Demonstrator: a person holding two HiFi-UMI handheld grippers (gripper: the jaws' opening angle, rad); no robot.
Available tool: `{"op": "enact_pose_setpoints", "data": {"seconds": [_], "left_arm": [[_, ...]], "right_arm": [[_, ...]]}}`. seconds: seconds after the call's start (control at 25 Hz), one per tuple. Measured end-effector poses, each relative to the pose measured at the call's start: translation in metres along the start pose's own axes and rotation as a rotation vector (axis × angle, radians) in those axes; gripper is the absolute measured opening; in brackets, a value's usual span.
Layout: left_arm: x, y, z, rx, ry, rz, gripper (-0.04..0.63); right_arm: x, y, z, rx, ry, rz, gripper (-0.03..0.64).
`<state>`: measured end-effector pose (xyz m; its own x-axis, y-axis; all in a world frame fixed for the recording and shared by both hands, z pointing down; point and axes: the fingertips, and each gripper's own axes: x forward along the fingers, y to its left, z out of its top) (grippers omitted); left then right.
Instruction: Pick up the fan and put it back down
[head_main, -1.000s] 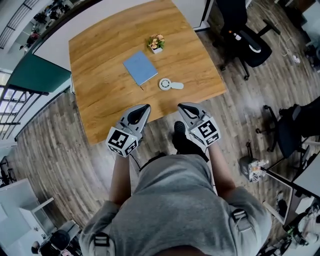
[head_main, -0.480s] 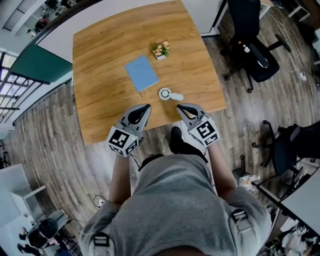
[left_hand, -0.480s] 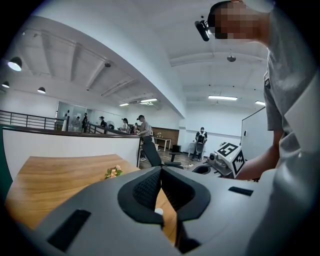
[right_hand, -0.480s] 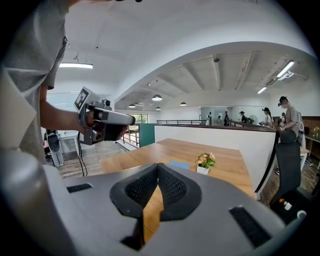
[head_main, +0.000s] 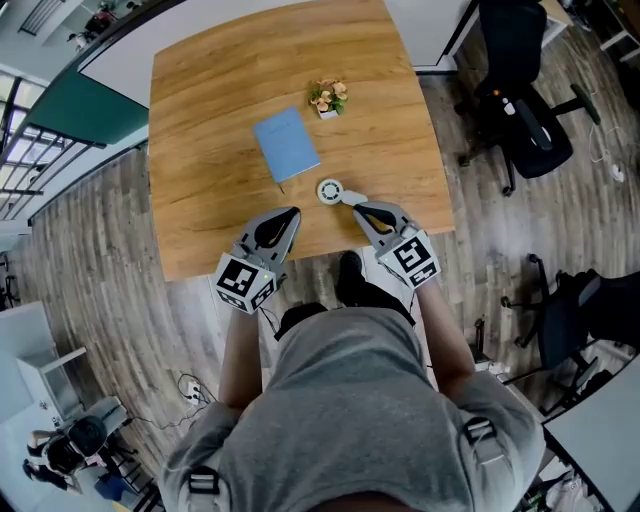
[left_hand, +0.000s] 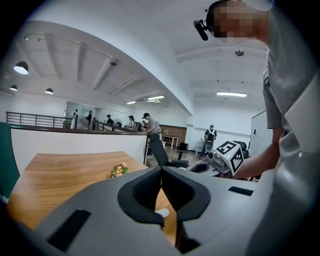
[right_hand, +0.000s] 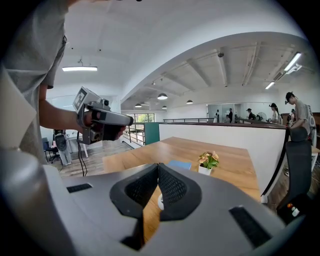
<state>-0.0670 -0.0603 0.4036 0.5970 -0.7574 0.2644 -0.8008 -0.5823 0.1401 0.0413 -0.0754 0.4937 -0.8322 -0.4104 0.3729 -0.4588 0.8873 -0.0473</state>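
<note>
Wooden tabletop (head_main: 210, 110): found white handheld fan (head_main: 330, 190) lying near front edge, ungrasped. Noted right tongs (head_main: 359, 208) and left tongs (head_main: 294, 213) both pressed together, empty. Judged likely: closed tips shoving fan aside.

Blue notebook (head_main: 286, 144), flower pot (head_main: 328, 99), table (head_main: 210, 120)

Grey T-shirt (head_main: 350, 420) — grey left gripper (head_main: 292, 213), right gripper (head_main: 359, 209) (black-white marker cubes (head_main: 245, 281))
</note>
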Motion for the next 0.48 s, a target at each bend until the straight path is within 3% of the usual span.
{"op": "enact_pose_setpoints", "data": {"seconds": [0.48], "left_arm": [[0.013, -0.001, -0.005, -0.004, 0.02, -0.003, 0.018]], "right_arm": [[0.008, -0.008, 0.002, -0.002, -0.006, 0.035, 0.006]]}}
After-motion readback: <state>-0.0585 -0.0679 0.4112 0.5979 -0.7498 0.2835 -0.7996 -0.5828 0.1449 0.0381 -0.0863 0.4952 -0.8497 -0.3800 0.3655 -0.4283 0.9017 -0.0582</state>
